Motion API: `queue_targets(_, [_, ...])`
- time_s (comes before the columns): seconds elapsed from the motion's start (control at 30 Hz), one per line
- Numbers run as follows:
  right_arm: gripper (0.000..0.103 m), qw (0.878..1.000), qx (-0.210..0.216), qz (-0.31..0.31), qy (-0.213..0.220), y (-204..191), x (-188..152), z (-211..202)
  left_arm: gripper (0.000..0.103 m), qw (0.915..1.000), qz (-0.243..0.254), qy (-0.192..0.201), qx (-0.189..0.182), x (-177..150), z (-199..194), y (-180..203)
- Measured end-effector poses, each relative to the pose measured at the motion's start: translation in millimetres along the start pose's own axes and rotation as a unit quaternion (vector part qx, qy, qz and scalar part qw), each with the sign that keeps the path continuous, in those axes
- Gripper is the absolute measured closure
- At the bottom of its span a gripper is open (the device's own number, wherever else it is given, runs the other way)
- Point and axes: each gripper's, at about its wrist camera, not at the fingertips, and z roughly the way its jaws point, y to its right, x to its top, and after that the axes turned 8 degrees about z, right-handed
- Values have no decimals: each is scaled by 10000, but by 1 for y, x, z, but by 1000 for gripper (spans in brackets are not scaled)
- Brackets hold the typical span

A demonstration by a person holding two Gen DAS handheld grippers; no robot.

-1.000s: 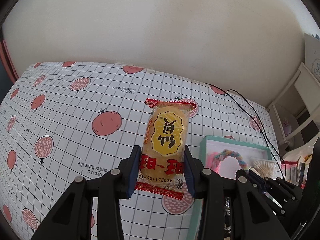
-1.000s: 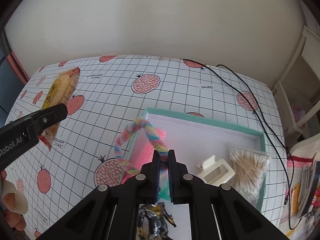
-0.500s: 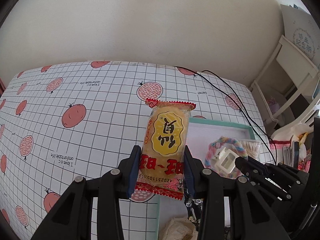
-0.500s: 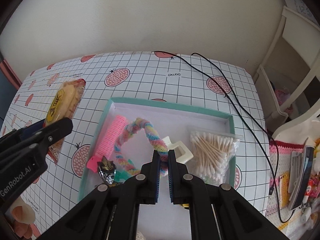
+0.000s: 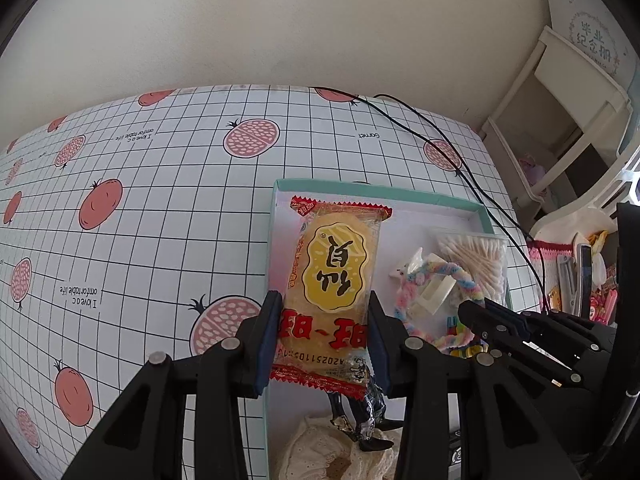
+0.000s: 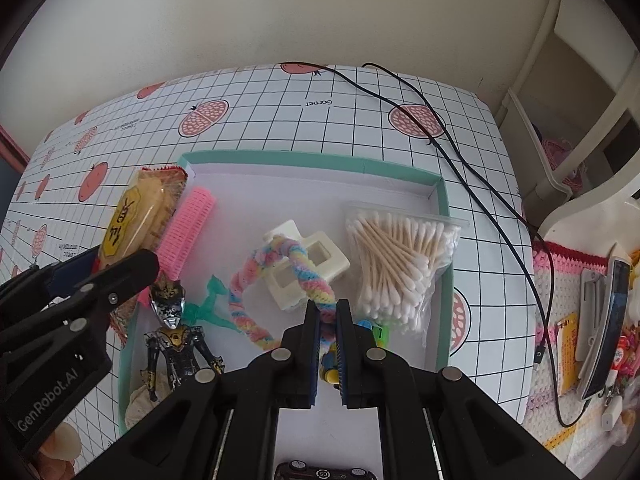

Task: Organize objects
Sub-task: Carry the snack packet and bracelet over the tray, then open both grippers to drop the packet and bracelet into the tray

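Nearest the cameras, claws: left claw (image 5: 322, 344) pinches the snack packet (image 5: 334, 280) by its lower half; right claw (image 6: 328, 340) is pressed together on the pastel braided loop (image 6: 256, 280).
Snack packet position: held above the left edge of the teal-rimmed tray (image 6: 304, 157), not yet resting in it.
Braided loop position: hanging over the tray's middle, draped against the white hair clip (image 6: 308, 264).
Tray contents, near to far: cream lace cloth (image 5: 320, 452), toy figure (image 6: 172, 328), green plastic piece (image 6: 210, 304), pink hair roller (image 6: 188, 232), bag of cotton swabs (image 6: 400, 264).
Step in hand (judged): lowering both items into the tray.
Handling advice: bring each claw in over the rim before spreading it; set the packet flat, since crinkly film may slide.
Open room: bare white floor along the tray's far side; the near half is crowded.
Edges: roller lies just beside the left wall; swabs against the right wall.
Beyond, bench (image 5: 160, 200): black cable (image 6: 460, 160) trails past the tray's right side, apart from it.
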Motion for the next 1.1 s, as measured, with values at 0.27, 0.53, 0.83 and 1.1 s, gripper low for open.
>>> queue_targets(0.27, [93,9999,-15,-14,-104,2,-3,6,61,9997,118,-139,-147,-3,9,3])
queue_targets(0.53, [92,9999,-40,-10,-133,4,-4,5,61,9989,238,-197,-357,-4,10,7])
queue_targets(0.83, [80,9999,-81,-48,-63,3,-6,0,56,9978,415,-156,-495,-5,3,9])
queue_targets(1.1, [80,9999,-95,-32,-2,4,-8,-8,56,9971,496,-92,-564,-7,-7,8])
